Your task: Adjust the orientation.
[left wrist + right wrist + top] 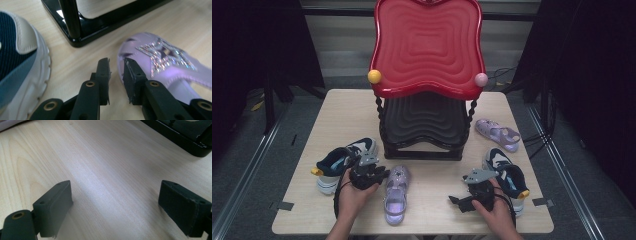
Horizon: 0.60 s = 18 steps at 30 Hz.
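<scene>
1. Lilac glittery plastic sandals number two: we see one [395, 194] lying near the front edge of the table, just right of the left gripper, and its mate [498, 134] far right, beside the shelf's right leg.
2. We count two navy, white and grey sneakers with yellow heel tabs: one [343, 161] at the left, just behind the left gripper, the other [508, 178] at the right, just beside the right gripper.
3. We count two black two-jaw grippers, one in each hand. On the left gripper [117, 65] the jaws stand close together with a narrow gap between them, the right one pressing against the toe edge of the near sandal [160, 65]; we see nothing between the pads.
4. On the right gripper [115, 207] the jaws stand wide apart over bare wood, holding nothing.
5. One two-tier shelf stands at the middle far side: a red wavy plastic tray [427, 45] on top, a black tray [424, 120] below, twisted black posts between.
6. Two ball knobs sit on the red tray's front corners, one yellow [374, 76], one pink [481, 79].
7. We work on a pale wooden table [342, 115]. It stands on a grey floor [242, 170], with dark curtains at both sides and cables [542, 137] trailing at the right.
</scene>
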Motion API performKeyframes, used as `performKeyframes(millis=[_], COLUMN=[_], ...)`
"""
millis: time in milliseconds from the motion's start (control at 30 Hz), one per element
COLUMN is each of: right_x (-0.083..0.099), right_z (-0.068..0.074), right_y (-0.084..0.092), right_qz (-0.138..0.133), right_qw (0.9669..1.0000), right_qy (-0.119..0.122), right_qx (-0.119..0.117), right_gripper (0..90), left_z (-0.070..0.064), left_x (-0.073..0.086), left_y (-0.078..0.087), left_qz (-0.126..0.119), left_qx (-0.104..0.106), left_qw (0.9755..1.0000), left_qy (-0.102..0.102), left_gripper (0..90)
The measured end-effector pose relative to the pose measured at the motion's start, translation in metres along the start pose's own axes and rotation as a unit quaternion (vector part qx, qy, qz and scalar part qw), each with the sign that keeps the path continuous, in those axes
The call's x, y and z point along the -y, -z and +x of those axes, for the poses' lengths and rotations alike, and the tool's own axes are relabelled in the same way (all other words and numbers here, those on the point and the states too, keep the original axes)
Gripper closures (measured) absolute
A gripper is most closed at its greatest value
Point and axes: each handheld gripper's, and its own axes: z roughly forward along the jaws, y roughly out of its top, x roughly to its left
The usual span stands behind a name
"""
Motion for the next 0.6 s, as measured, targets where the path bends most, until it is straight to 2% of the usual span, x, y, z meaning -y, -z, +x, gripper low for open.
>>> performKeyframes(millis=[33, 133, 267, 367, 467, 600], right_x=[0.000, 0.000, 0.000, 0.000, 0.000, 0.000], right_z=[0.000, 0.000, 0.000, 0.000, 0.000, 0.000], right_y=[0.000, 0.000, 0.000, 0.000, 0.000, 0.000], right_qz=[0.000, 0.000, 0.000, 0.000, 0.000, 0.000], right_qw=[1.0000, 1.0000, 1.0000, 1.0000, 1.0000, 1.0000], right_qy=[0.000, 0.000, 0.000, 0.000, 0.001, 0.001], right_qx=[0.000, 0.000, 0.000, 0.000, 0.000, 0.000], right_gripper=[11.1, 11.1, 11.1, 11.1, 11.1, 11.1], left_z=[0.000, -0.002, -0.005, -0.005, -0.004, -0.004], left_x=[-0.002, -0.007, -0.012, -0.013, -0.015, -0.017], left_y=[-0.002, -0.007, -0.013, -0.014, -0.007, 0.013], left_qz=[-0.003, -0.002, -0.004, -0.001, -0.009, -0.042], left_qx=[0.002, 0.002, 0.008, 0.003, -0.010, -0.017], left_qw=[1.0000, 0.9999, 0.9999, 0.9999, 0.9998, 0.9990], left_qy=[0.002, -0.011, -0.011, -0.015, -0.014, 0.003], left_gripper=[74.0, 74.3, 74.1, 72.2, 67.3, 60.4])
